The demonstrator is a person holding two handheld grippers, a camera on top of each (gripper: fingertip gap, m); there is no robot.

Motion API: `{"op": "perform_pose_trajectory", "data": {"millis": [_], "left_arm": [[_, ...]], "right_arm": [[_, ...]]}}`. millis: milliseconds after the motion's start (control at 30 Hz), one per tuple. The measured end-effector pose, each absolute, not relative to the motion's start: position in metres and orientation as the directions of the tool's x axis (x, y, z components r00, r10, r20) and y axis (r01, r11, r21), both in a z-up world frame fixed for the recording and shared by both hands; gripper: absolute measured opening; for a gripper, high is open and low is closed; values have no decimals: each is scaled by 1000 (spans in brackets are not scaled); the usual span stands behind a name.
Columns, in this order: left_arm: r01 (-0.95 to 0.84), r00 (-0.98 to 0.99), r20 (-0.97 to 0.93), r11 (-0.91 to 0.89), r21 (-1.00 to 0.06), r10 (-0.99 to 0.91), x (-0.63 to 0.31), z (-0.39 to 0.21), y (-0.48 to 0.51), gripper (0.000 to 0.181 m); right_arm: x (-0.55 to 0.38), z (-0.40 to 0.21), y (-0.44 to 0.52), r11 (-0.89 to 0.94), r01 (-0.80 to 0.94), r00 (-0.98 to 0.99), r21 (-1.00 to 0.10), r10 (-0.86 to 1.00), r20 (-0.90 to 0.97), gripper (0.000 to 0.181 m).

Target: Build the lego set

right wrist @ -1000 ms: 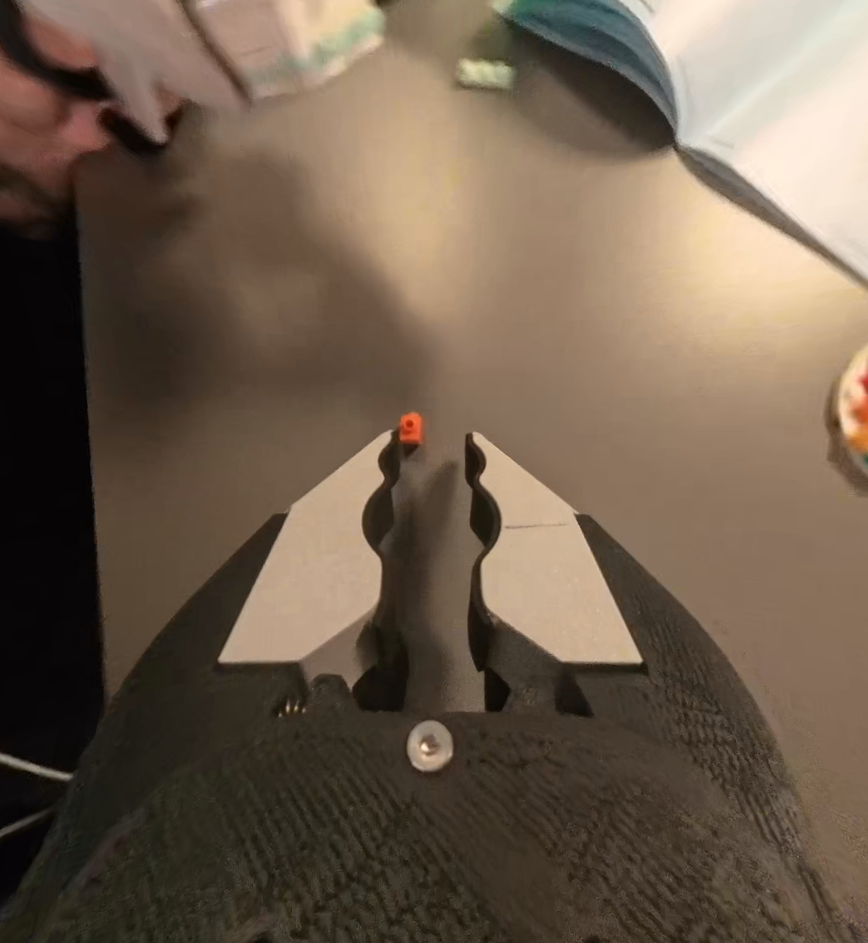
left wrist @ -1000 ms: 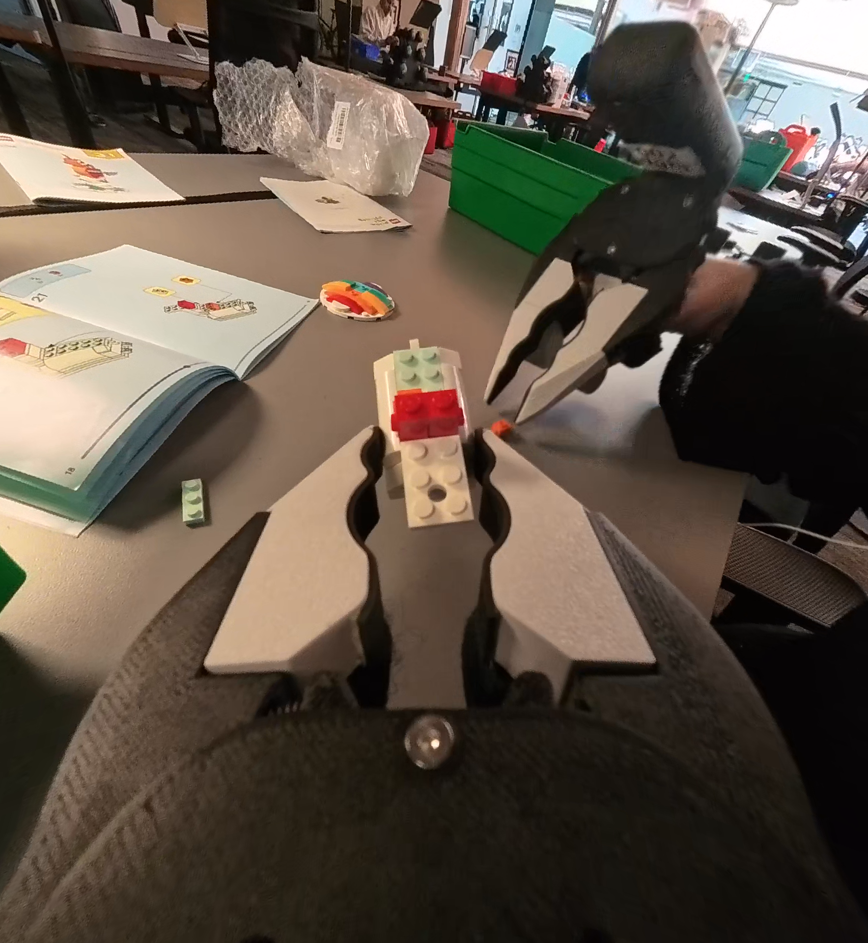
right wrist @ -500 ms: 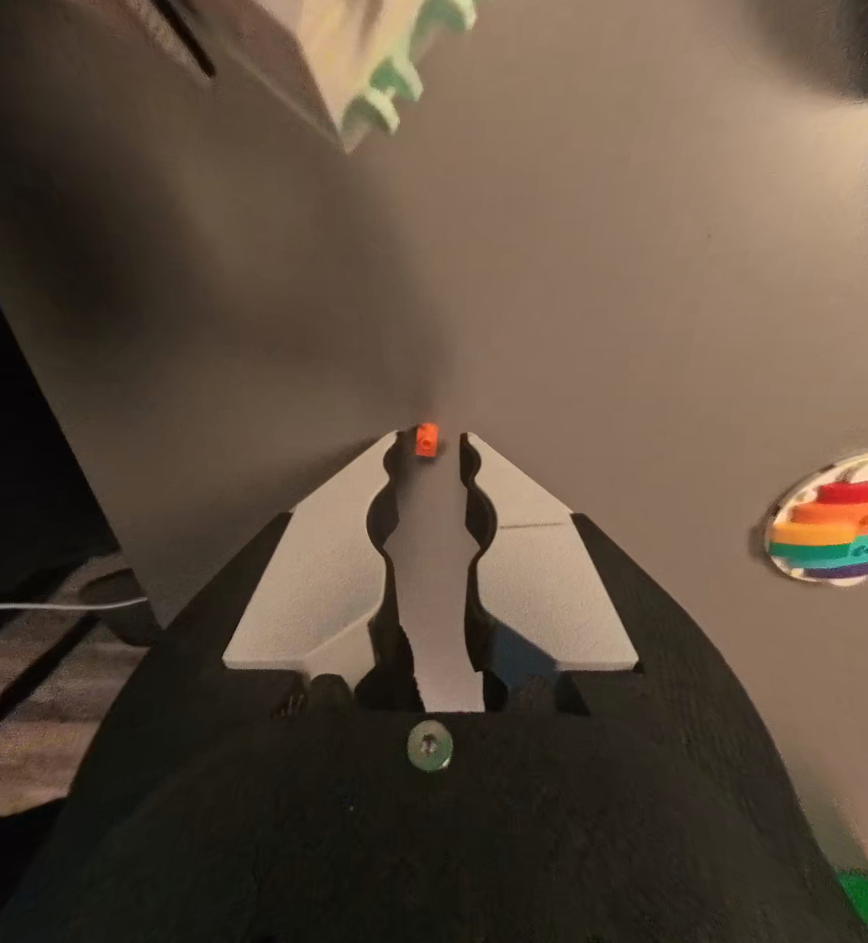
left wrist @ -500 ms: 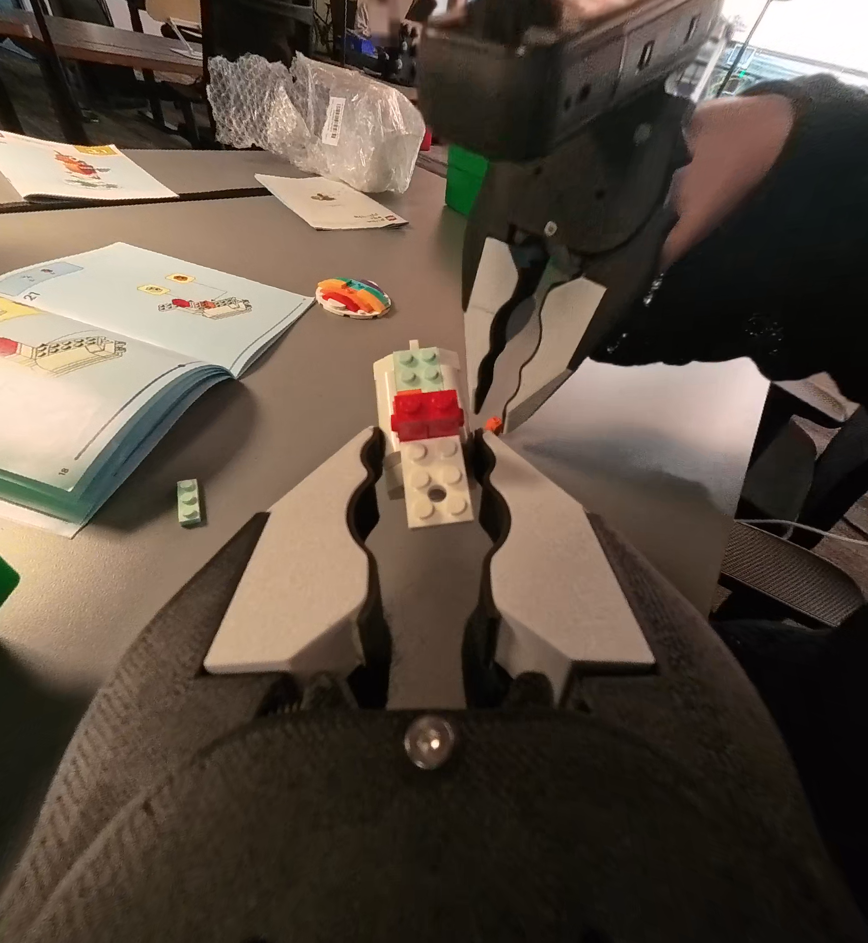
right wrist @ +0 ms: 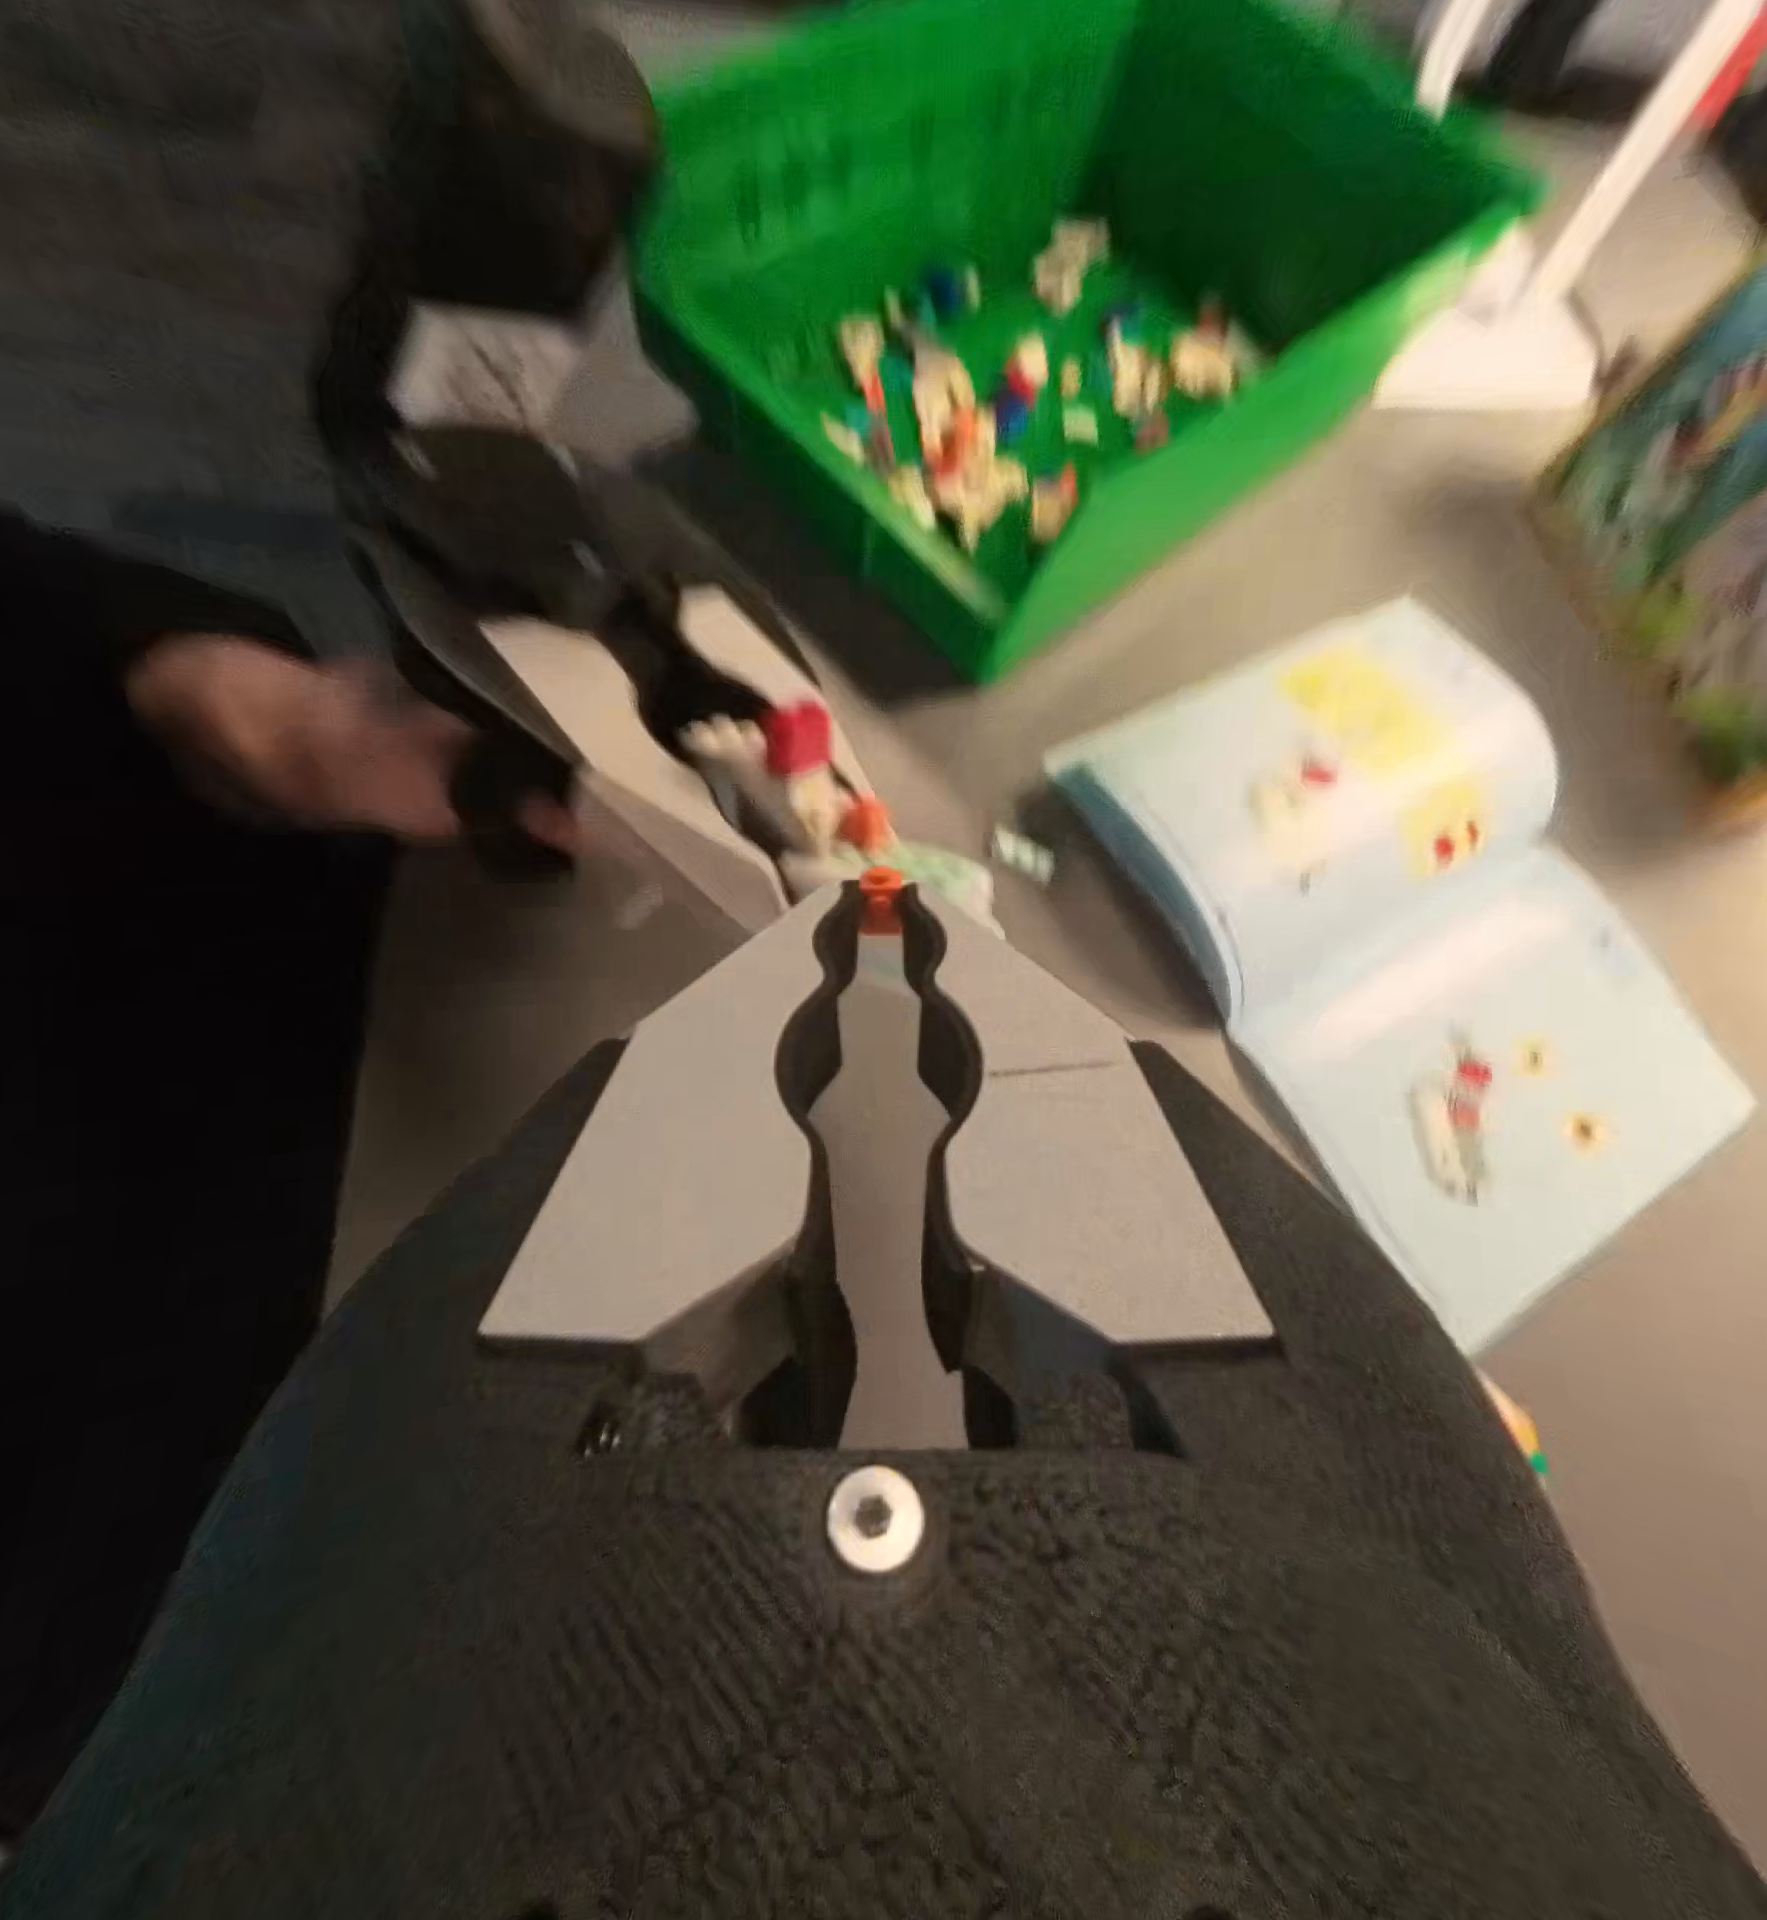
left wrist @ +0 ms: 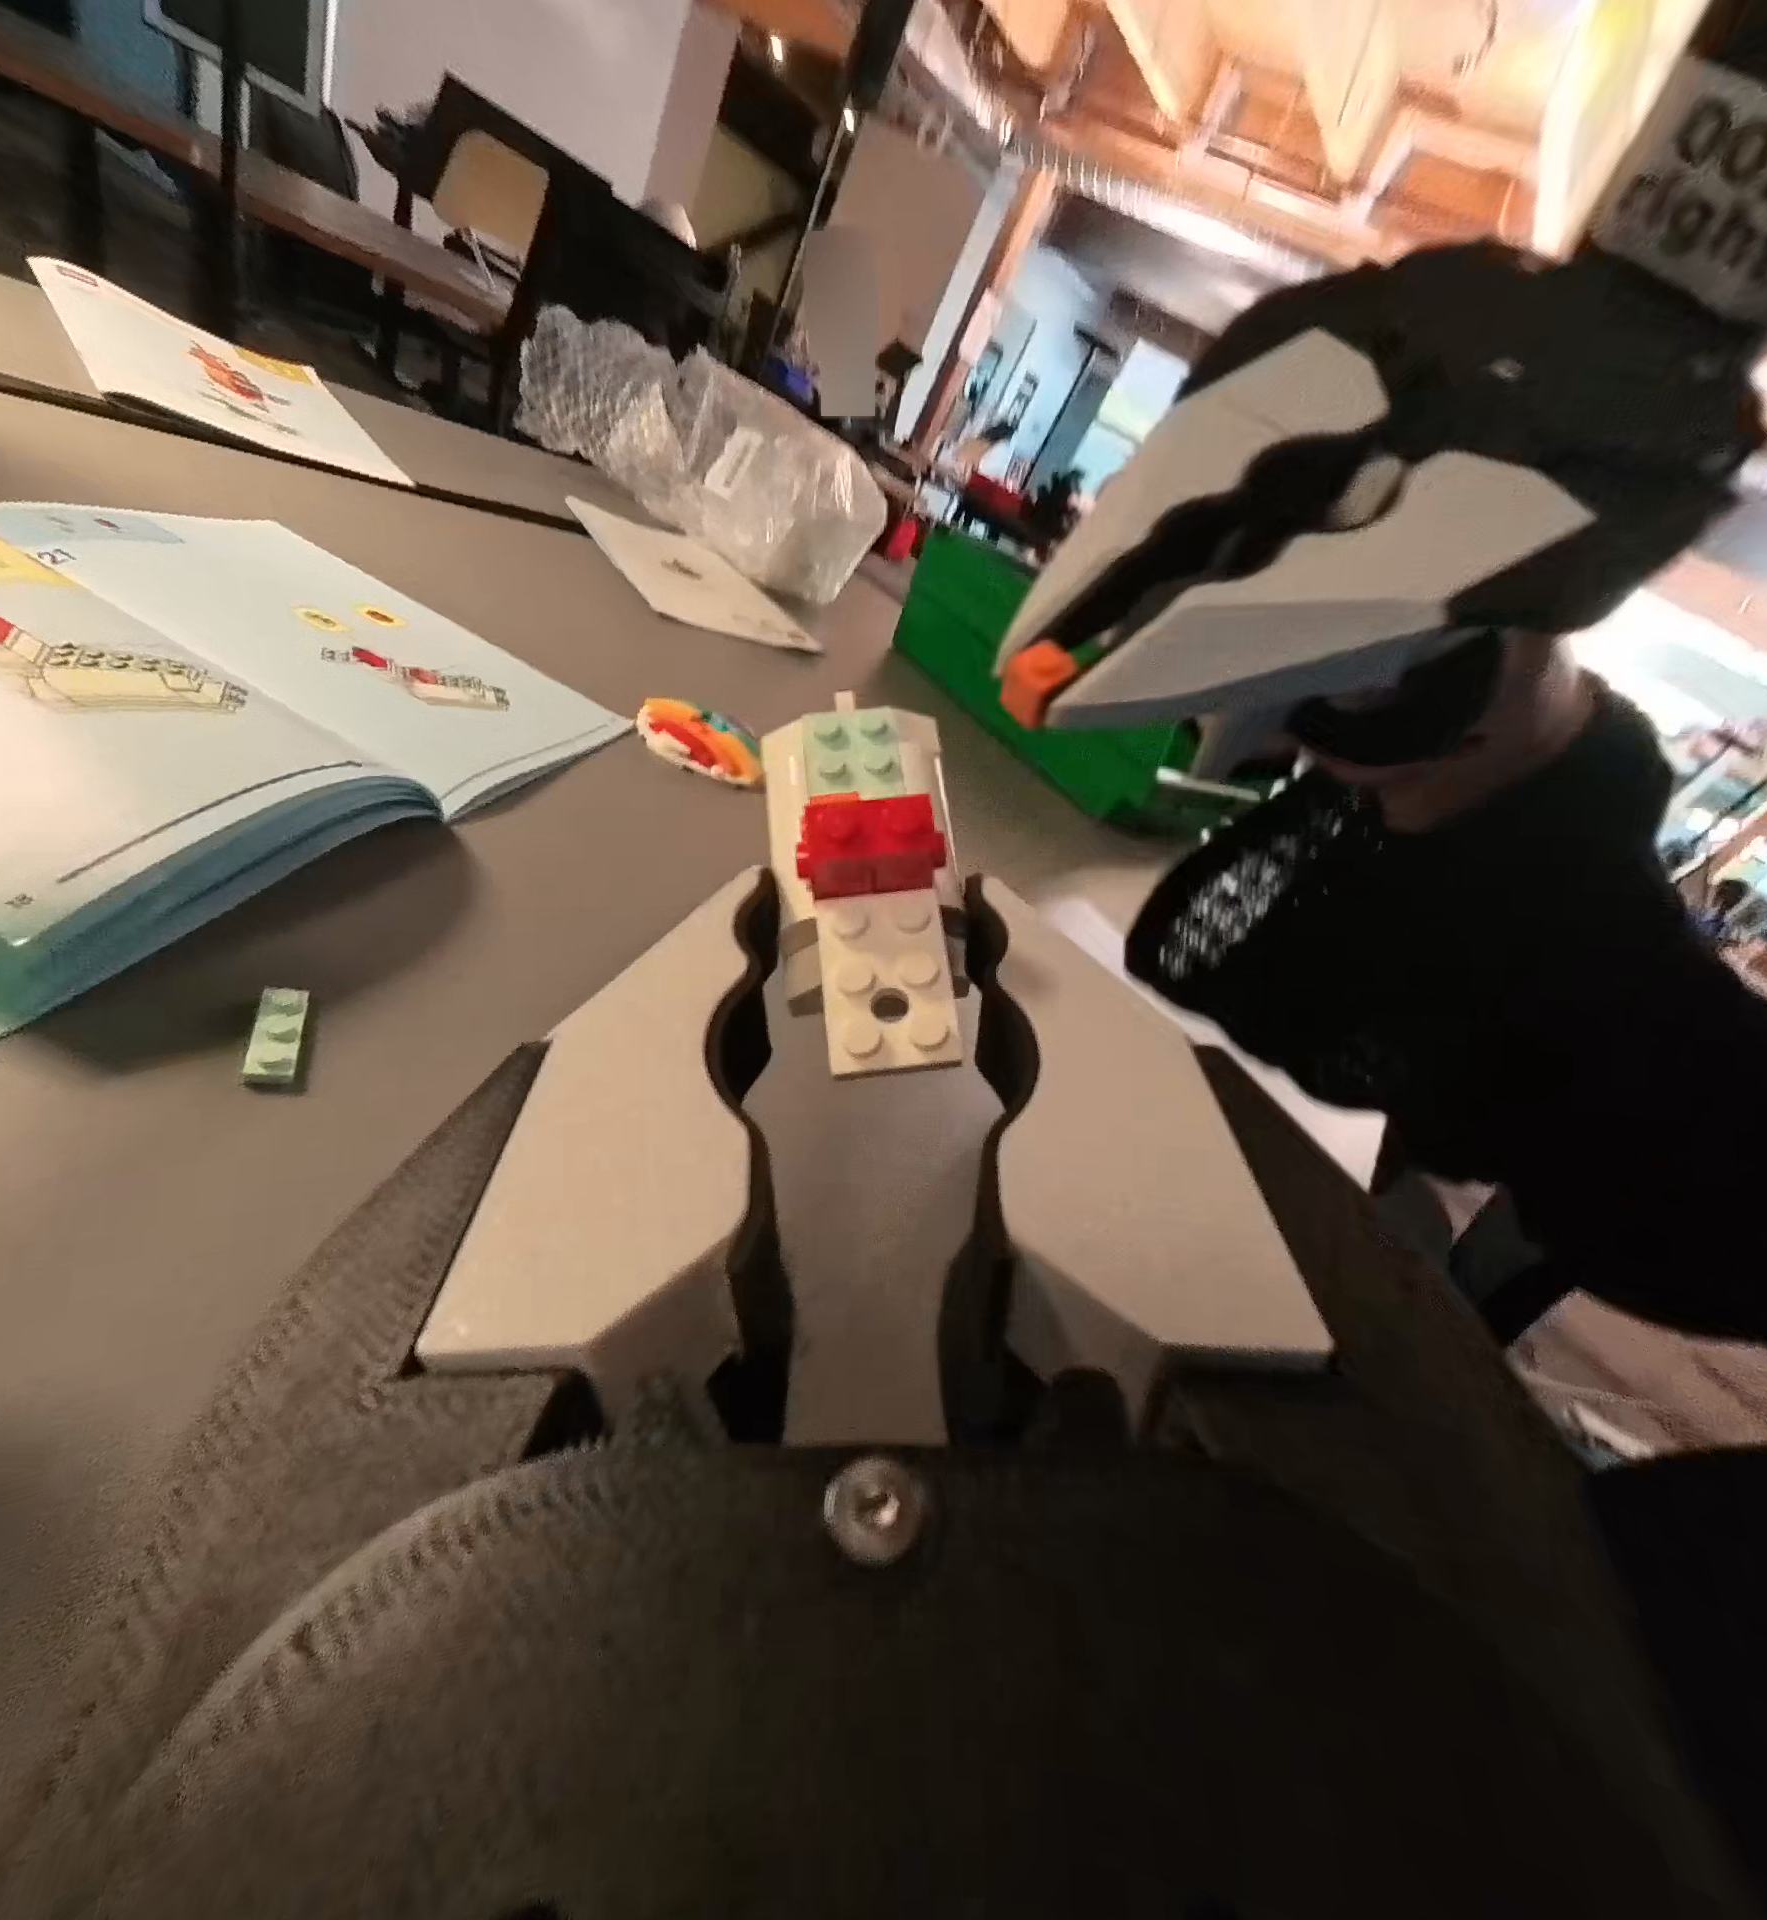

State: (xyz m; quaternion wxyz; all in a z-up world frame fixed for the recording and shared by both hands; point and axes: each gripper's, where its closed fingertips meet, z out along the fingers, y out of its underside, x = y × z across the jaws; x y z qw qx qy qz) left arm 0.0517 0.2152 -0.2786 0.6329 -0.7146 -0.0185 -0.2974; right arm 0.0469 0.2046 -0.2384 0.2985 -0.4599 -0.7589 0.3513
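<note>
Left gripper: grey fingers closed partway on the white, red and mint-green brick model, clamping its sides above the grey table.
Right gripper: fingertips pinched nearly together on a tiny orange stud brick, raised in the air just beside the model's far end.
Writing: a grey label sits on the right gripper's body; the open light-blue instruction booklet carries printed steps.
Hand: wrapped round the left gripper's handle, dark sleeve behind.
Loose piece: small mint-green plate near the booklet.
Green plastic bin: holds blurred mixed bricks.
</note>
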Motion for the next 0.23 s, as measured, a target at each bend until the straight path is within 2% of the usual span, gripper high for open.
{"op": "perform_pose_trajectory", "data": {"millis": [33,233], "left_arm": [[420,822,454,-174,-891,-343,51,-275,217,35],[468,826,474,-98,-878,-305,49,-269,221,35]], "right_arm": [[44,-233,200,333,455,-394,-826,907,149,6],[31,-240,195,324,437,-342,-839,923,178,6]]}}
